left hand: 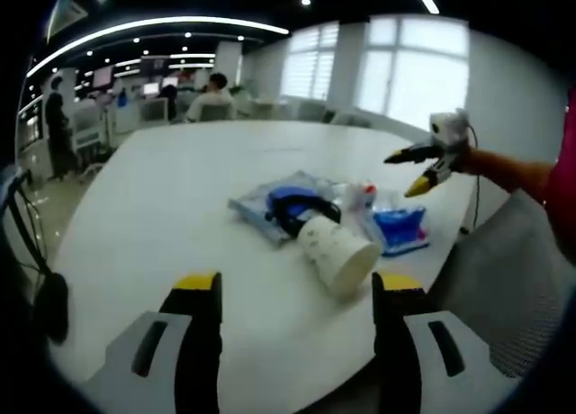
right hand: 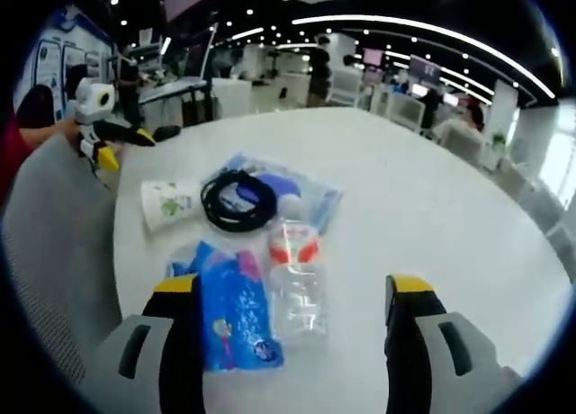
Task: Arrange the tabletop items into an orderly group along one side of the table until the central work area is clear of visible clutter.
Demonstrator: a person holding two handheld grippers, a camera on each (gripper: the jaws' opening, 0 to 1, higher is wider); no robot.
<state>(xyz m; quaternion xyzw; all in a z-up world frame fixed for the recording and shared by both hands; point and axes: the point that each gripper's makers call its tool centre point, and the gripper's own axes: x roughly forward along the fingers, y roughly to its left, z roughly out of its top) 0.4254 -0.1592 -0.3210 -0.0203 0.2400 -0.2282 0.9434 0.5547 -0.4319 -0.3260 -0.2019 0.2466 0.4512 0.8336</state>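
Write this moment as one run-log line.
left hand-held gripper: open, empty | right hand-held gripper: open, empty | cup, cable, bottle: grouped at table edge

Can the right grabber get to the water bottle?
Probably yes. The bottle lies flat just ahead of the open right gripper, between its jaws, with nothing on top; the blue pack sits close beside it.

The bench is seen as a smooth white surface with a soft sheen. The cup looks like matt paper. The bottle is clear plastic, and the blue pack is glossy film. The cable appears as black rubbery coil, lying on a clear plastic bag. A chair back shows grey mesh cloth.
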